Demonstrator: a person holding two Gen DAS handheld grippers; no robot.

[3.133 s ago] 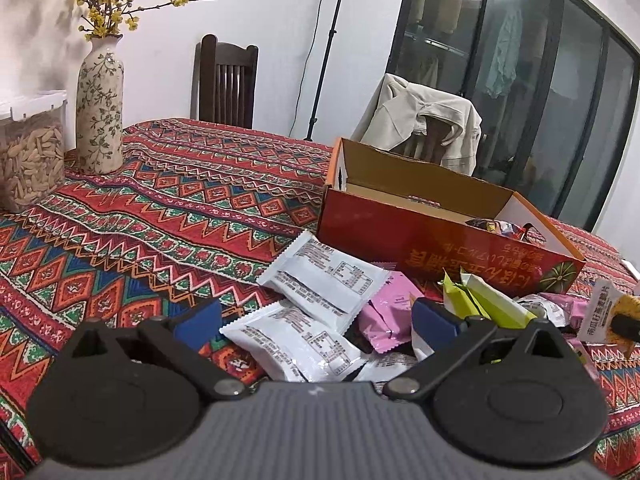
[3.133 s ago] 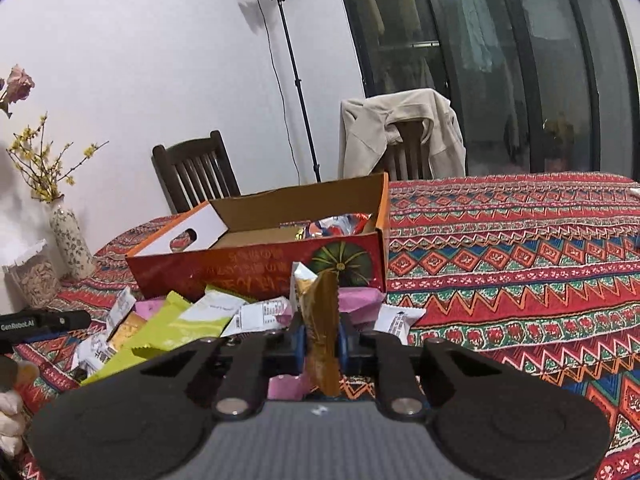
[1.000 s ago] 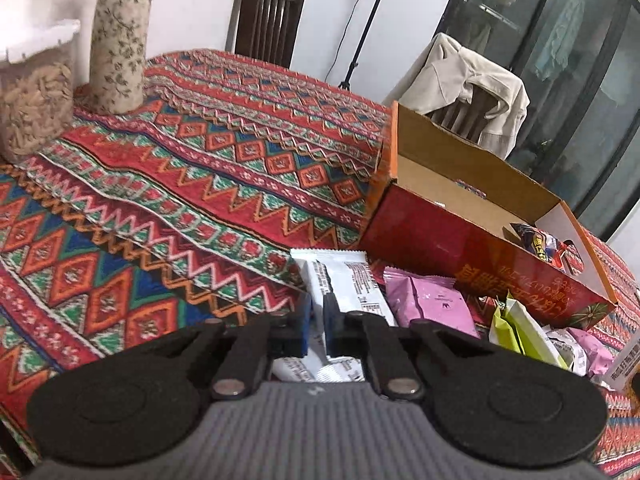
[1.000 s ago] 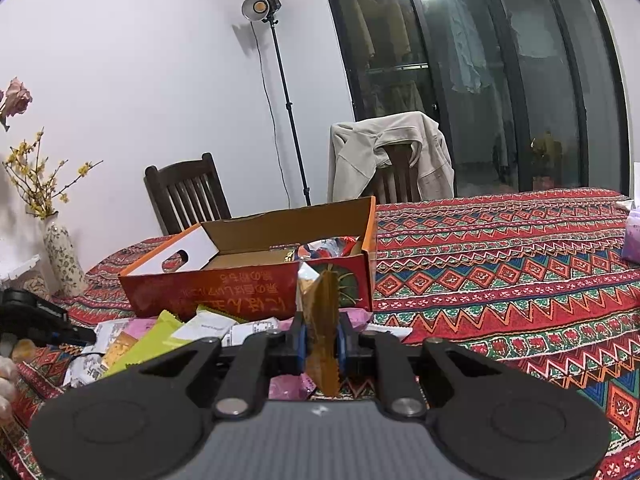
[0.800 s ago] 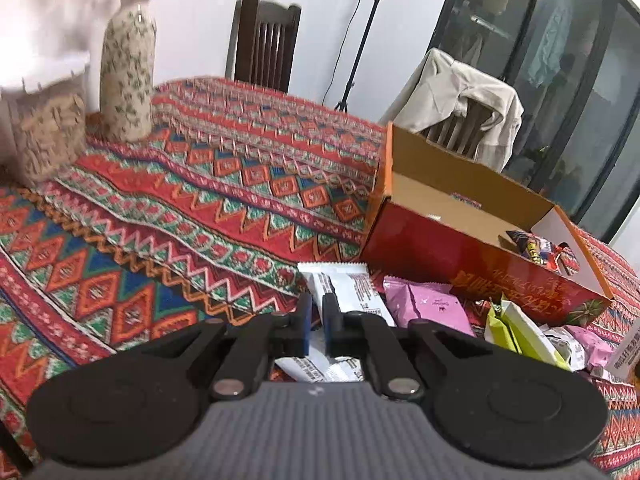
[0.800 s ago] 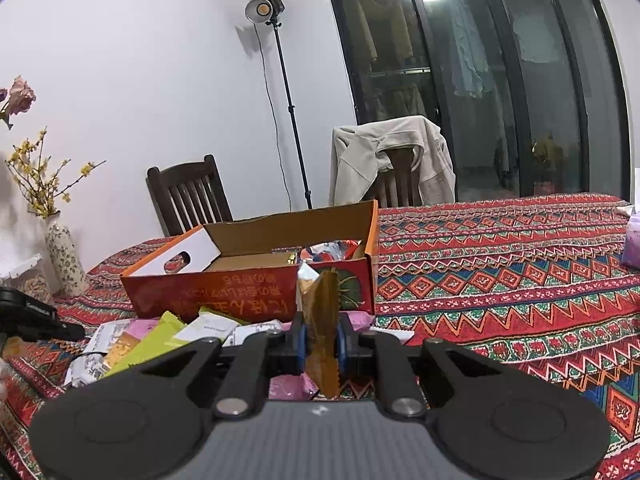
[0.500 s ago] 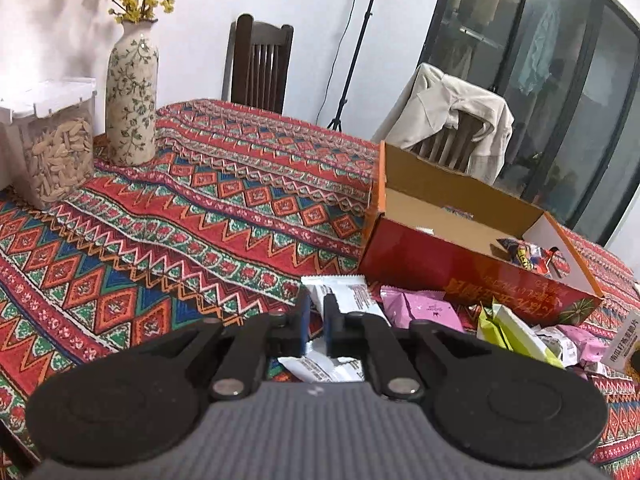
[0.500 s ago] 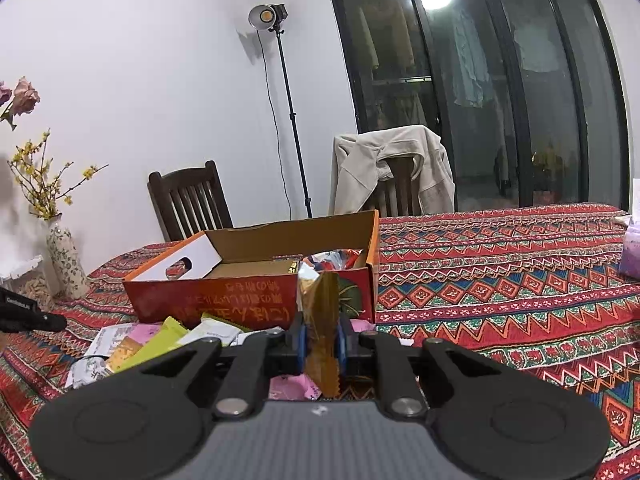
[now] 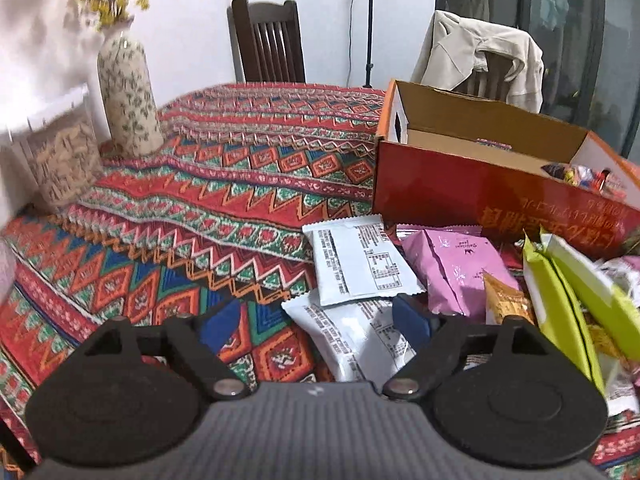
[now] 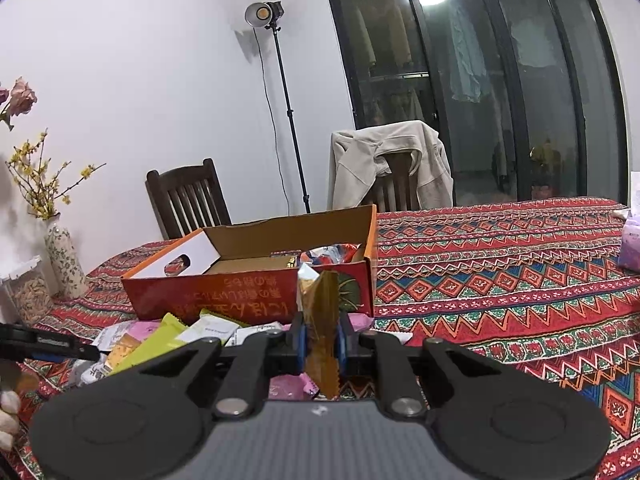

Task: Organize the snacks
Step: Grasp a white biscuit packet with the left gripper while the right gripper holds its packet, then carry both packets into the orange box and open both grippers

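An open red cardboard box (image 9: 500, 196) (image 10: 248, 292) stands on the patterned tablecloth with a few snacks inside. Loose packets lie in front of it: two white ones (image 9: 360, 264), a pink one (image 9: 456, 268), green ones (image 9: 560, 292) and an orange one (image 9: 504, 300). My left gripper (image 9: 316, 326) hangs low over the nearer white packet (image 9: 352, 344); its jaws are opening, and the pads stand apart on either side without pressing on it. My right gripper (image 10: 320, 340) is shut on an upright golden snack packet (image 10: 322, 320), short of the box. The left gripper (image 10: 40, 346) shows at the right wrist view's left edge.
A flowered vase (image 9: 128, 96) and a clear jar of seeds (image 9: 60, 152) stand at the table's left. Behind the table are a dark wooden chair (image 9: 268, 40), a chair draped with a beige jacket (image 9: 480, 52) and a light stand (image 10: 280, 100). A purple pack (image 10: 632, 240) sits far right.
My left gripper's jaws went from shut to wide apart, and it swung over toward the snack pile. The right gripper kept still with the golden packet in it.
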